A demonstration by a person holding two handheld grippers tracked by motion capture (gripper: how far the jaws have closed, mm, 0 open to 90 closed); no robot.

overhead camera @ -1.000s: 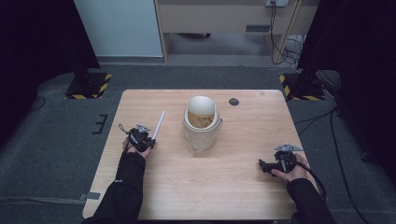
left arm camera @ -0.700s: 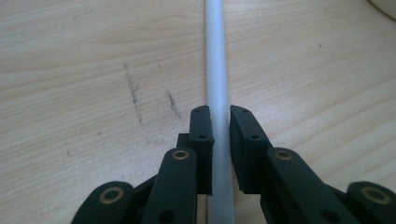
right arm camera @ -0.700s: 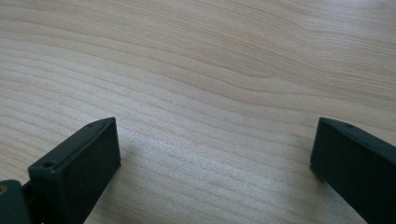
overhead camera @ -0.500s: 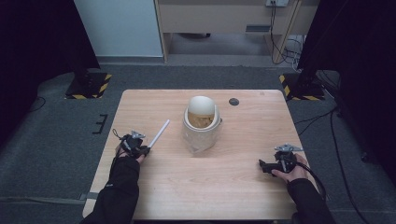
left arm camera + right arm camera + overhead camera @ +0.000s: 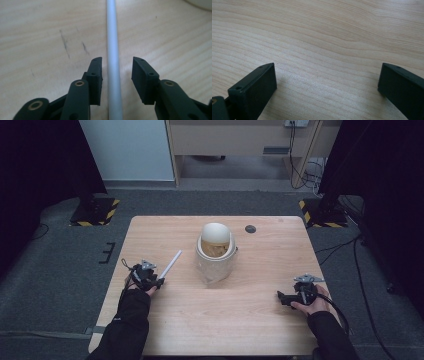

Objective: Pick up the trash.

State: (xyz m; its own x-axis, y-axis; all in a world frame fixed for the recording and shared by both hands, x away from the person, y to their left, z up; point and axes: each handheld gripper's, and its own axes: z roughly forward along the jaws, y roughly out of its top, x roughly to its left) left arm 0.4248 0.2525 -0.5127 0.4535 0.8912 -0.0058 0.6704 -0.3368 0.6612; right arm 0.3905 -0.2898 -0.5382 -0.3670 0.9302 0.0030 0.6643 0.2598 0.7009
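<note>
A thin white rod [image 5: 170, 263] lies on the wooden table [image 5: 240, 320], slanting away to the right toward a white round container [image 5: 216, 265] with tan contents. My left gripper [image 5: 159, 281] is at the rod's near end. In the left gripper view the rod [image 5: 111, 37] runs between the pads of my left gripper [image 5: 117, 67] with a gap on each side. These jaws have just been opening and do not press on it. My right gripper [image 5: 280, 297] rests at the table's right front. My right gripper [image 5: 327, 75] stands wide open over bare wood.
A small dark round disc [image 5: 250, 229] sits near the table's far edge, right of the container. Grey carpet surrounds the table, with black stands on yellow-striped bases at the far left and far right.
The left hand has drawn slightly back toward the near left. The rod now slants more to the right and lies low on the table. The right hand has not moved.
</note>
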